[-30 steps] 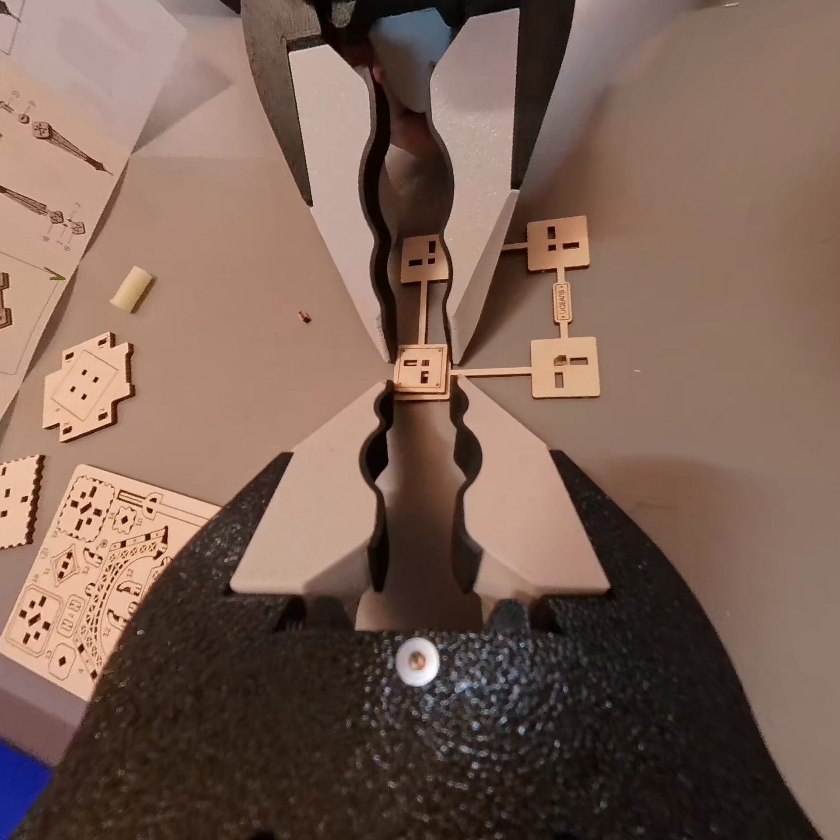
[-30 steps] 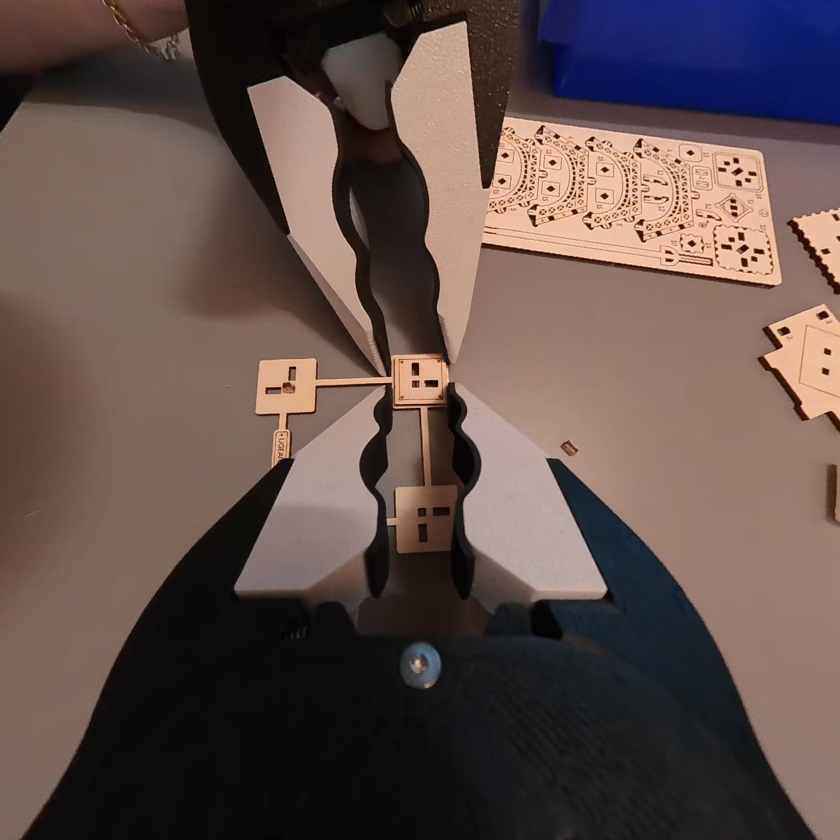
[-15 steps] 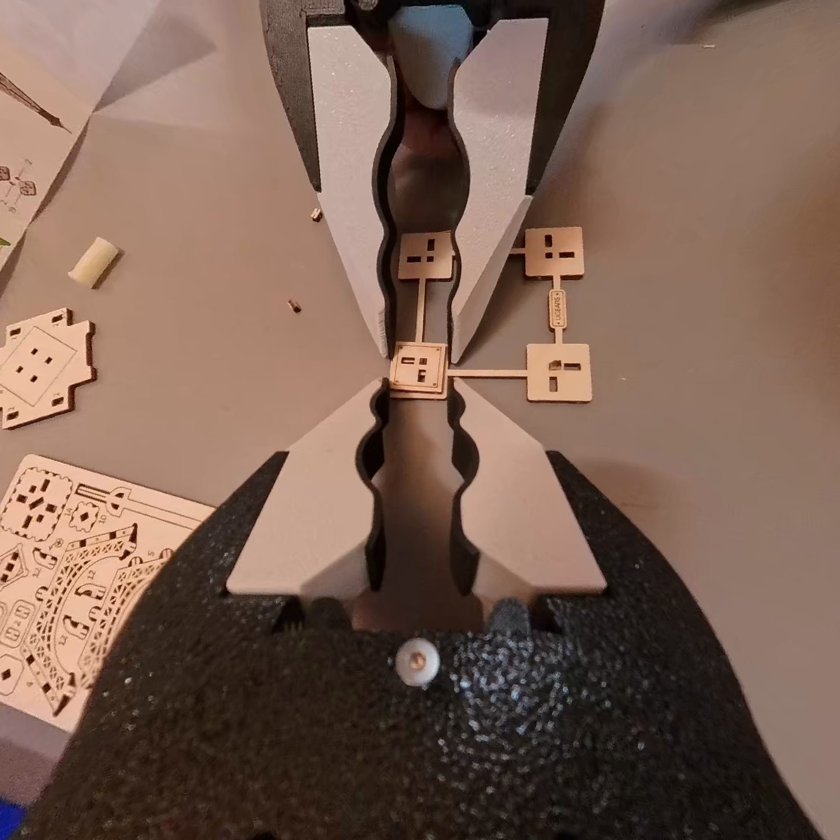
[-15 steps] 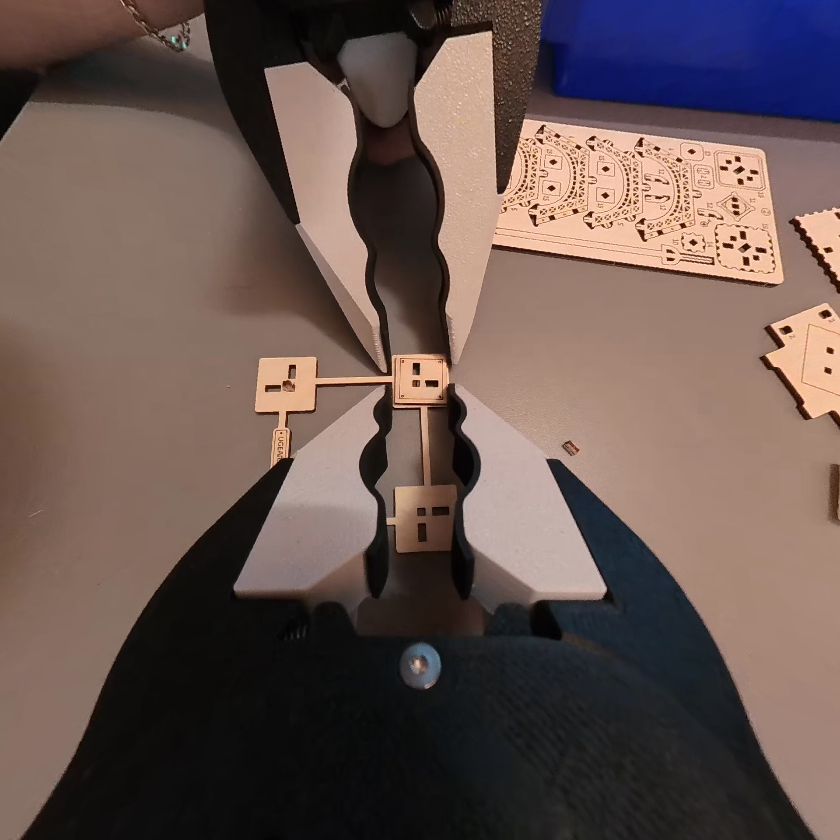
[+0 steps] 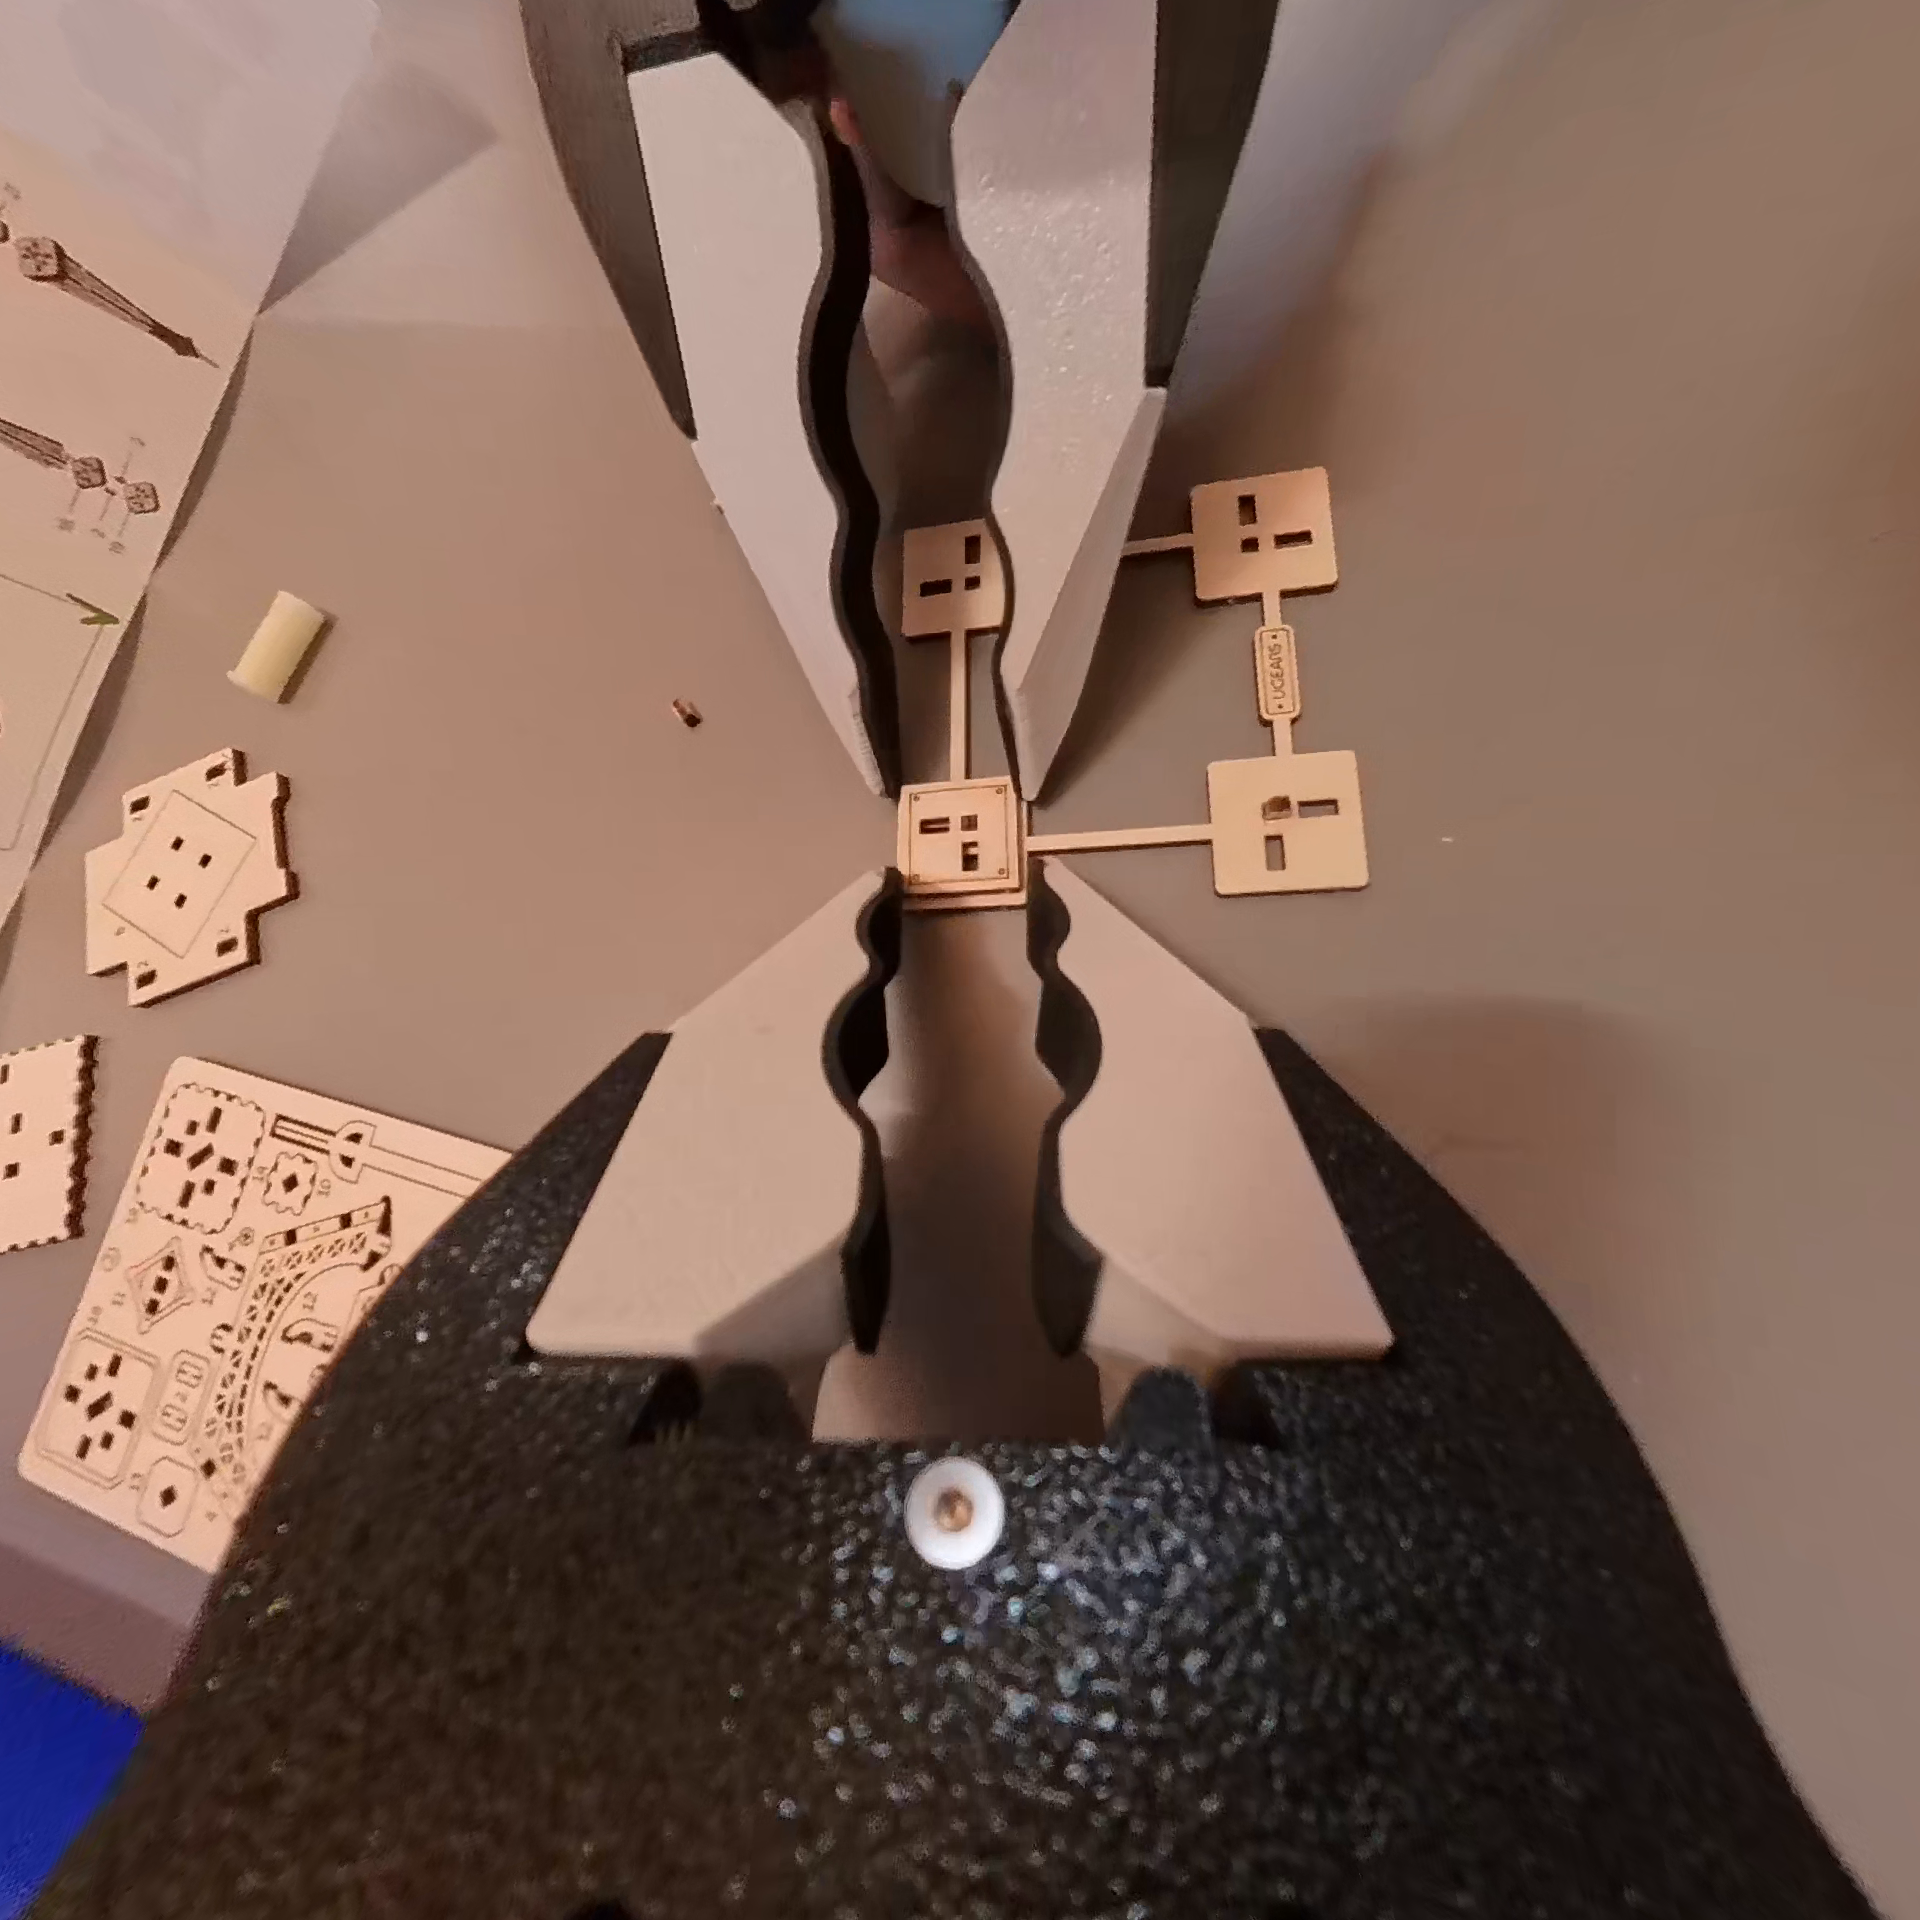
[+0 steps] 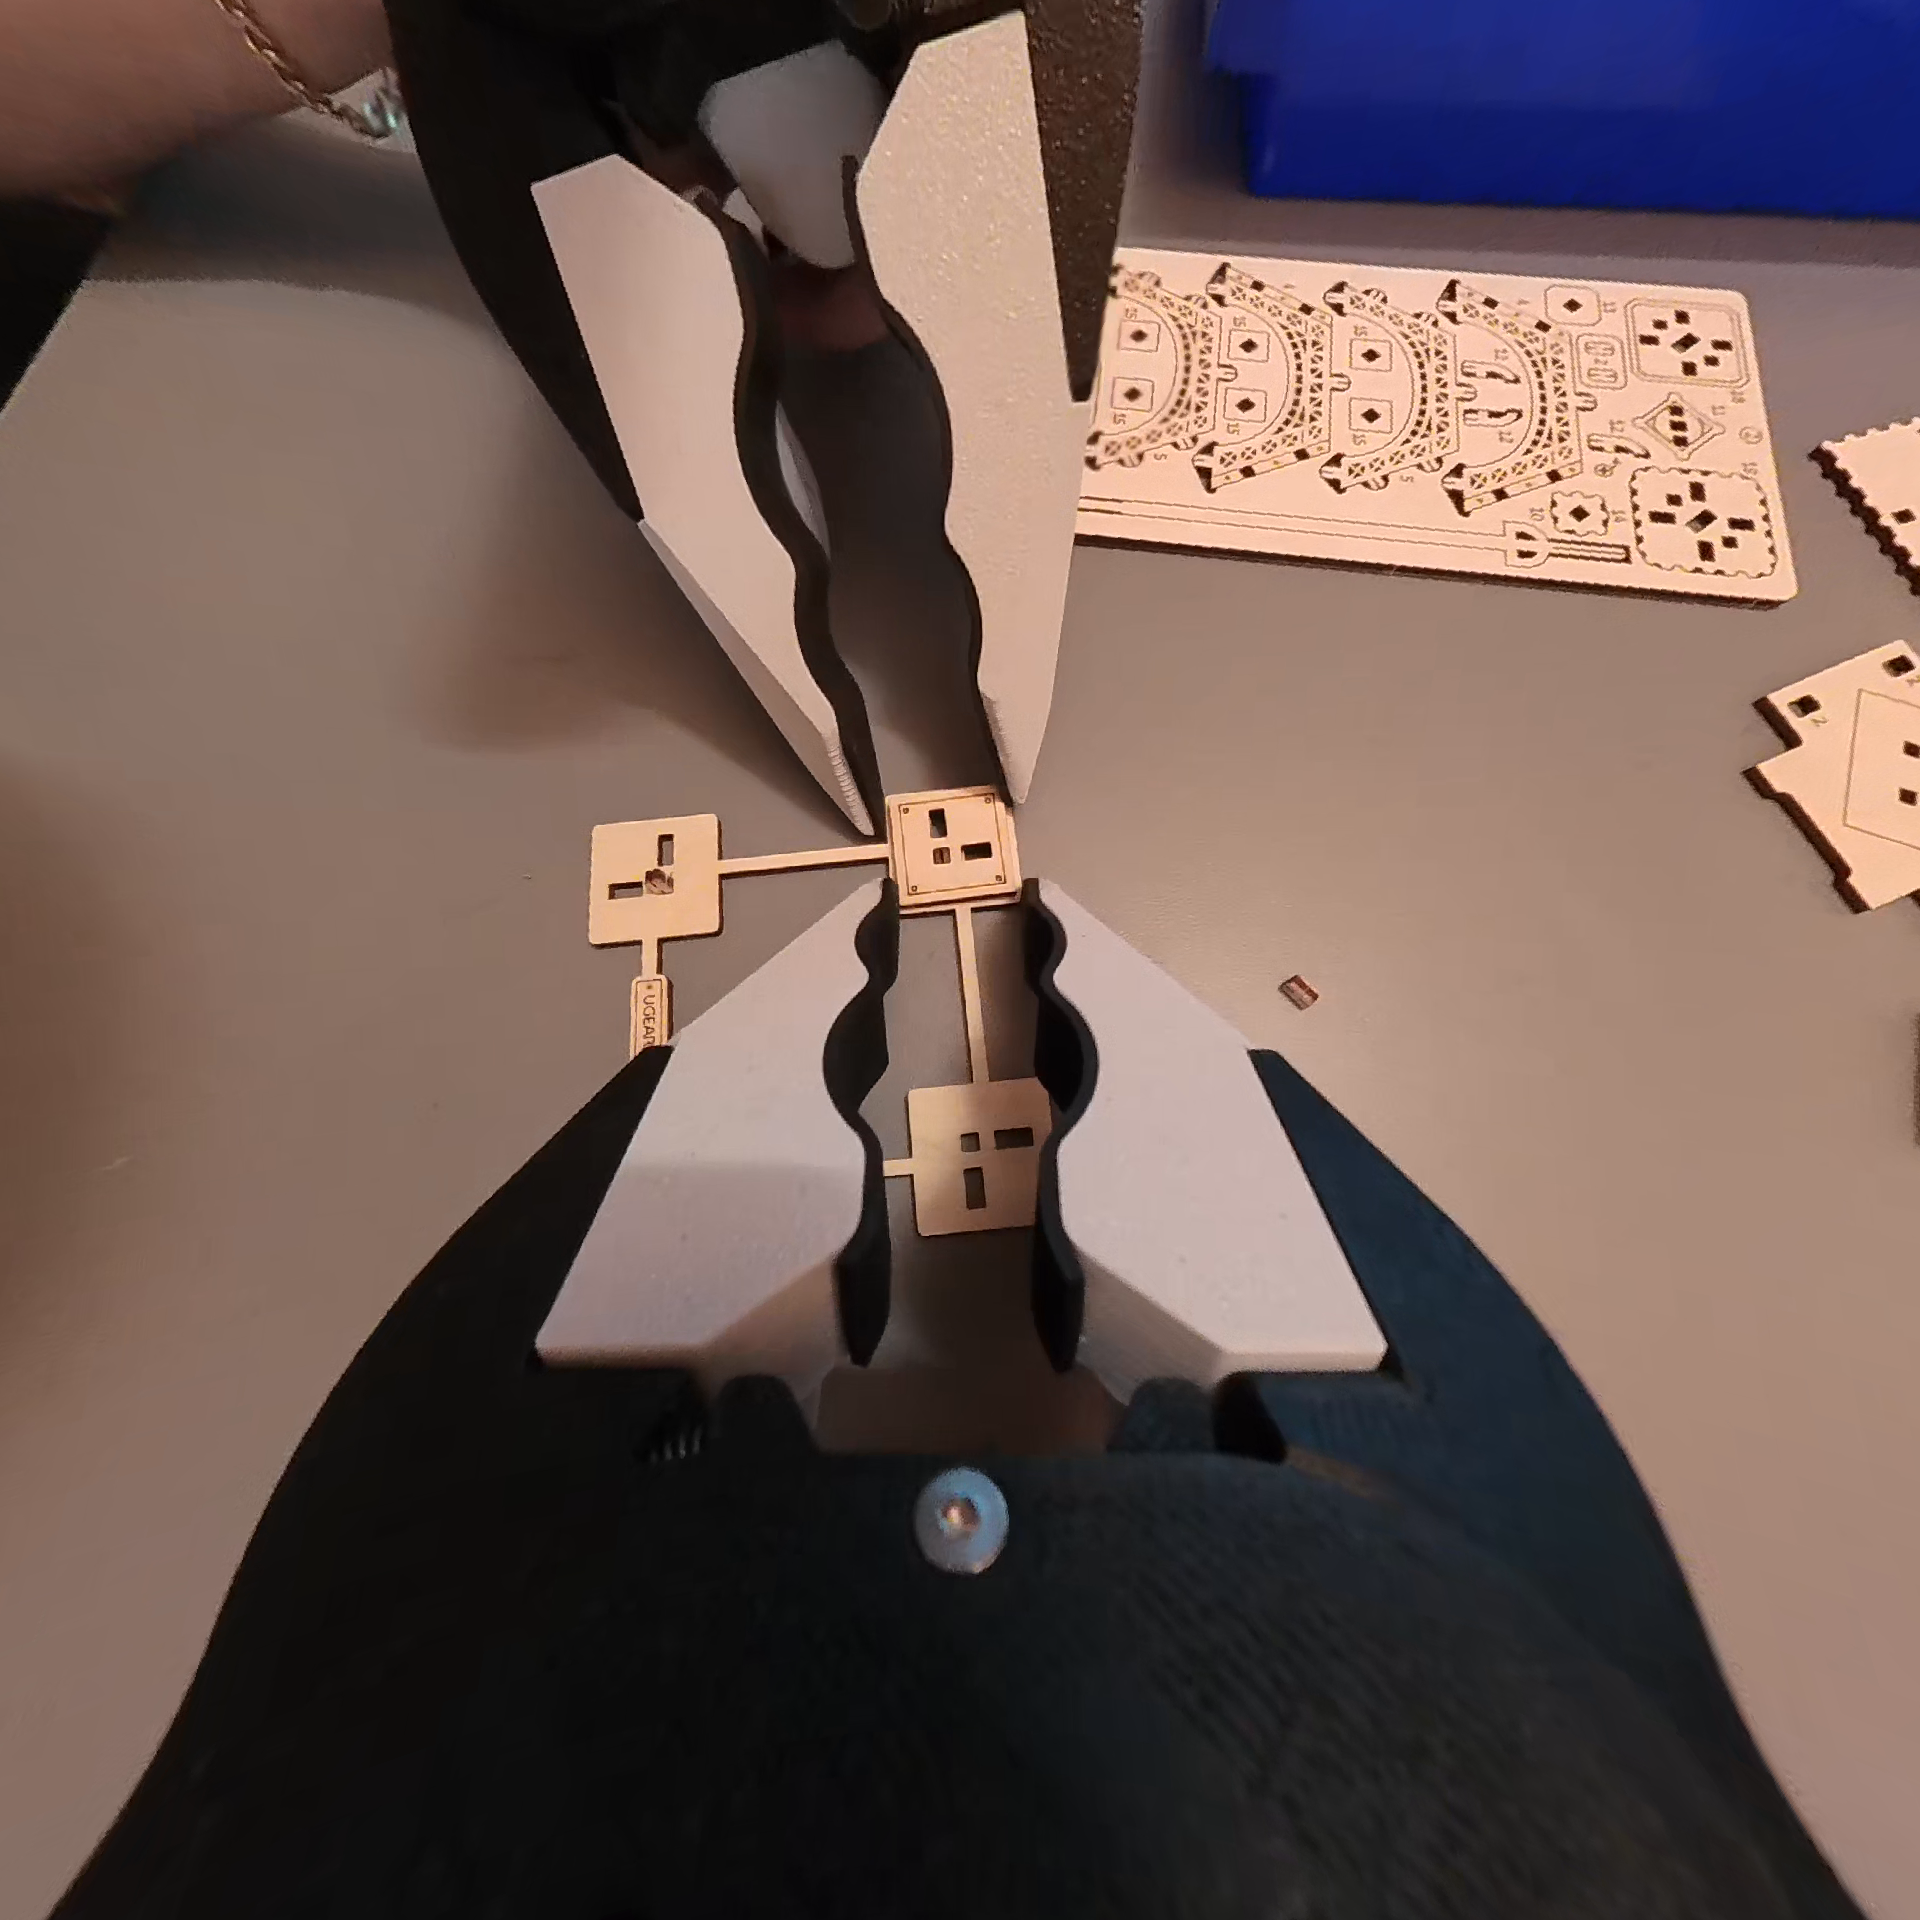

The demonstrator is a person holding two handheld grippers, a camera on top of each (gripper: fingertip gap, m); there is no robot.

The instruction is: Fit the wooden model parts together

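A small wooden square (image 5: 961, 836) lies stacked on one square of a thin wooden frame (image 5: 1288, 826) of four squares joined by bars, flat on the grey table. My left gripper (image 5: 961, 894) has its jaws apart, tips at the small square's near corners. My right gripper (image 6: 956, 914) faces it from the opposite side, jaws also apart, tips at the other edge of the small square (image 6: 953, 857). Another square of the frame (image 6: 977, 1158) lies between the right fingers. Neither gripper holds anything lifted.
A laser-cut parts sheet (image 6: 1455, 416) lies by a blue bin (image 6: 1558, 94). A cross-shaped plate (image 5: 187, 878), a toothed square plate (image 5: 36, 1143), an instruction sheet (image 5: 83, 416), a white cylinder (image 5: 275, 644) and a tiny brown bit (image 5: 686, 712) lie left. A person's wrist (image 6: 260, 94) is behind. Left and right tips are no more than a few centimetres apart. My right tips are roughly 5 cm from the tiny brown bit (image 5: 686, 712).
The left gripper has rocked from side to side while its tips stayed at the small square. The right gripper and the wooden frame have not moved.
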